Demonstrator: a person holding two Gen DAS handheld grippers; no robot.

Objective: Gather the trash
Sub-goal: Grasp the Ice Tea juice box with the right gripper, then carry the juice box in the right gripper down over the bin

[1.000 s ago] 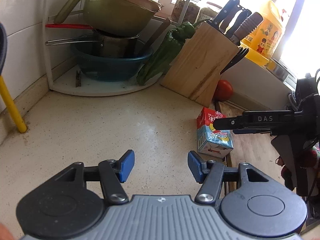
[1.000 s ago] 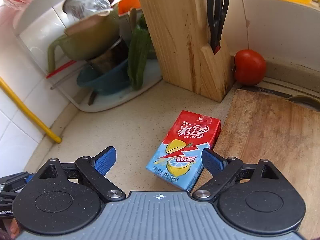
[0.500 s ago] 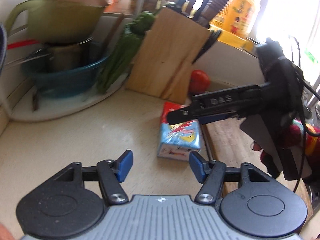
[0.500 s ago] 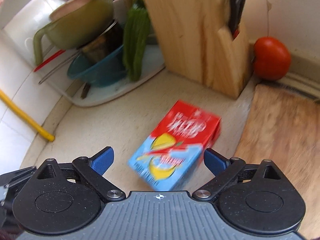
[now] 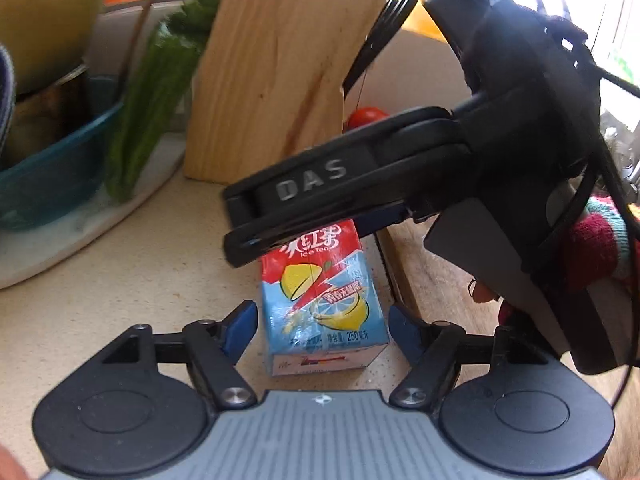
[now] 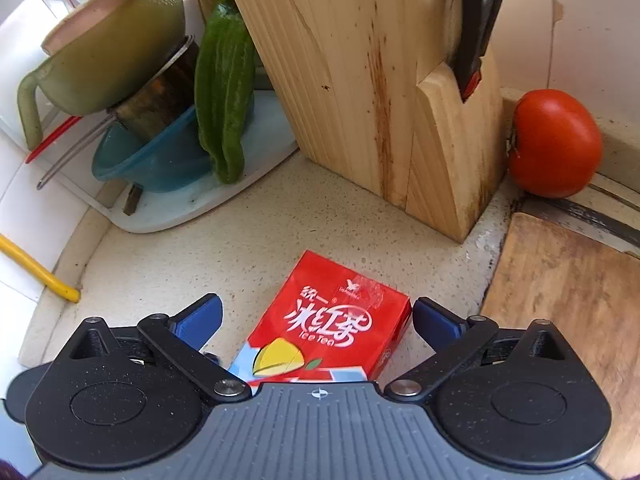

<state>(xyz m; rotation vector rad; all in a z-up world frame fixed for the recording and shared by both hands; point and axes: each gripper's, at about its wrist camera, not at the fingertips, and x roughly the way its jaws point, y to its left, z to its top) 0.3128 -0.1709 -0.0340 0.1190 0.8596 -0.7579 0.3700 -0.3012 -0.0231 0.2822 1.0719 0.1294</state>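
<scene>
The left tongs (image 5: 318, 326) stand open, their jaws having just widened, with the drink carton (image 5: 320, 300) between the blue tips but untouched. The right tongs (image 6: 316, 320) gape widest, straddling its red end. The carton lies flat on the speckled bench (image 6: 208, 256), red above, pale blue below, with lemon pictures.

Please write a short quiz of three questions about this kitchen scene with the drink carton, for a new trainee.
1. True or false: the right gripper has already clamped the ice tea carton.
2. What stands directly behind the carton? A) a kettle B) the wooden knife block C) a toaster
3. Fill in: the red fruit beside the block is a ____.

Key:
1. False; both grippers' jaws have just been opening, and the pads stand clear of the carton.
2. B
3. tomato
</scene>
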